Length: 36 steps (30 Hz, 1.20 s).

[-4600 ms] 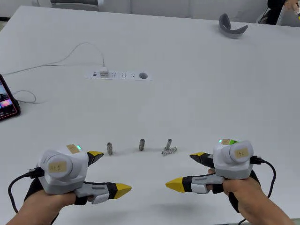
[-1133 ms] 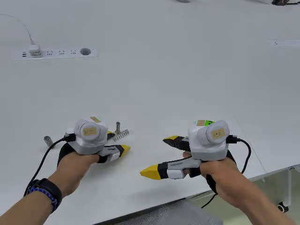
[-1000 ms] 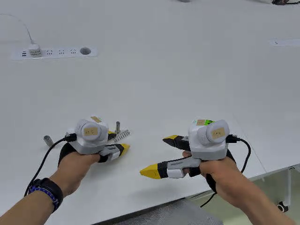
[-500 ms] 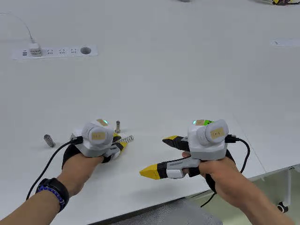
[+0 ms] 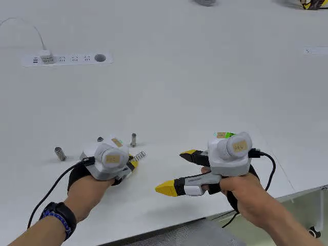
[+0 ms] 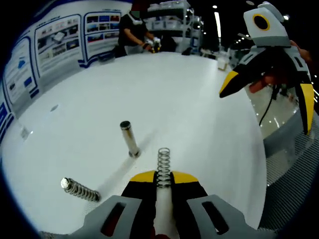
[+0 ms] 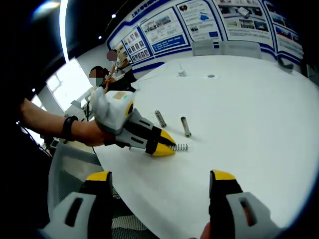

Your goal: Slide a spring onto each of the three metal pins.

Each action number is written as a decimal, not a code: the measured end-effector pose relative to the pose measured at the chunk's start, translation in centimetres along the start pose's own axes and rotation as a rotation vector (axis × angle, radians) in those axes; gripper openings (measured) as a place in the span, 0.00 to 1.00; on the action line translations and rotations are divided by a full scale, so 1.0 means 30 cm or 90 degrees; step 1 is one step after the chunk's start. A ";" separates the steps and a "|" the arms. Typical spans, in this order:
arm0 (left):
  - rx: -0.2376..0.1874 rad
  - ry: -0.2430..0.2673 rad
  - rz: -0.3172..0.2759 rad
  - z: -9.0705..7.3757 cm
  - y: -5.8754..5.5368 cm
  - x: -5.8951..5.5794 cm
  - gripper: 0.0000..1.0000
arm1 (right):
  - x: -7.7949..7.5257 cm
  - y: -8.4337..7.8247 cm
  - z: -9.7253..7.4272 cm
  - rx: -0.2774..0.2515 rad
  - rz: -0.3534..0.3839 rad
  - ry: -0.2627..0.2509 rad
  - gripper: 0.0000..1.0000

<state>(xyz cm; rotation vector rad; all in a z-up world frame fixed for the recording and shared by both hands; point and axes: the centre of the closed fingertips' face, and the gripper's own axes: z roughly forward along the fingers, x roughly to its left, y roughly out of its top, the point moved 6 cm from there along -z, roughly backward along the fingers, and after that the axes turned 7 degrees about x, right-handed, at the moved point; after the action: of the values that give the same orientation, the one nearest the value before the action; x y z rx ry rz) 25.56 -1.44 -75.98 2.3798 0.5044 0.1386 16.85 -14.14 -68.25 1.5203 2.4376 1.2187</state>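
Silvery coiled wire spring was pinched at its near end between the yellow tips of the left gripper, low over the white table. A bare grey metal pin stood upright just beyond, slightly left. Another pin wearing a spring stood farther left. The right gripper hovered well apart on the right, jaws spread wide.

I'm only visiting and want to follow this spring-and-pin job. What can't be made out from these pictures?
Head view: the middle small grey metal pin sits mostly behind the left tool, so whether it carries a spring is unclear.
Left gripper view: the lower end of the small silver coil spring is hidden between that tool's yellow tips.
Right gripper view: the blue-and-white wall posters are too small and warped to read.
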 end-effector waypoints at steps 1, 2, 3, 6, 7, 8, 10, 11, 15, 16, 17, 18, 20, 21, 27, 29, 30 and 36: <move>-0.001 0.001 -0.004 -0.006 -0.004 0.001 0.11 | 0.002 0.002 0.001 -0.003 0.003 0.002 0.81; -0.001 0.001 -0.008 -0.012 -0.009 0.001 0.10 | 0.003 0.004 0.002 -0.005 0.004 0.003 0.81; -0.002 0.002 -0.010 -0.022 -0.015 -0.001 0.10 | 0.006 0.005 0.004 -0.005 0.002 0.002 0.81; -0.003 0.006 -0.012 -0.052 -0.030 -0.005 0.10 | 0.013 0.007 0.010 -0.002 -0.001 0.005 0.81; -0.004 0.007 -0.013 -0.061 -0.034 -0.004 0.10 | 0.016 0.008 0.011 -0.002 -0.001 0.007 0.81; -0.006 0.009 -0.020 -0.070 -0.042 0.000 0.10 | 0.019 0.010 0.013 -0.002 -0.002 0.009 0.80; -0.011 0.011 -0.035 -0.092 -0.055 0.005 0.10 | 0.023 0.014 0.017 -0.002 -0.004 0.011 0.80; -0.012 0.012 -0.039 -0.100 -0.061 0.007 0.10 | 0.024 0.015 0.018 -0.002 -0.005 0.011 0.80; -0.016 0.021 -0.047 -0.141 -0.093 0.017 0.10 | 0.031 0.019 0.028 -0.001 -0.007 0.014 0.80; -0.016 0.023 -0.049 -0.149 -0.100 0.020 0.10 | 0.033 0.020 0.030 -0.001 -0.007 0.016 0.80; -0.016 0.025 -0.051 -0.157 -0.106 0.024 0.10 | 0.035 0.020 0.031 -0.001 -0.007 0.017 0.80; -0.017 0.027 -0.055 -0.171 -0.115 0.027 0.10 | 0.039 0.020 0.036 -0.001 -0.007 0.019 0.80; -0.017 0.031 -0.060 -0.190 -0.128 0.033 0.10 | 0.044 0.019 0.044 0.002 -0.008 0.021 0.80; -0.017 0.032 -0.062 -0.197 -0.135 0.036 0.10 | 0.047 0.019 0.048 0.003 -0.008 0.022 0.80; -0.021 0.045 -0.068 -0.255 -0.166 0.055 0.10 | 0.065 0.021 0.069 0.010 -0.013 0.033 0.79; -0.024 0.049 -0.069 -0.276 -0.178 0.064 0.10 | 0.075 0.026 0.076 0.009 -0.014 0.037 0.79; -0.025 0.051 -0.069 -0.288 -0.184 0.066 0.10 | 0.080 0.029 0.082 0.009 -0.015 0.040 0.79; -0.032 0.064 -0.072 -0.346 -0.205 0.085 0.10 | 0.107 0.045 0.113 0.006 -0.015 0.054 0.78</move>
<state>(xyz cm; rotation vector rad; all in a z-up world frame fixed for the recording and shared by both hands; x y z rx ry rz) 23.53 10.15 -72.25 2.2976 0.6741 0.2185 17.52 -9.34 -68.59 1.4673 2.5095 1.2947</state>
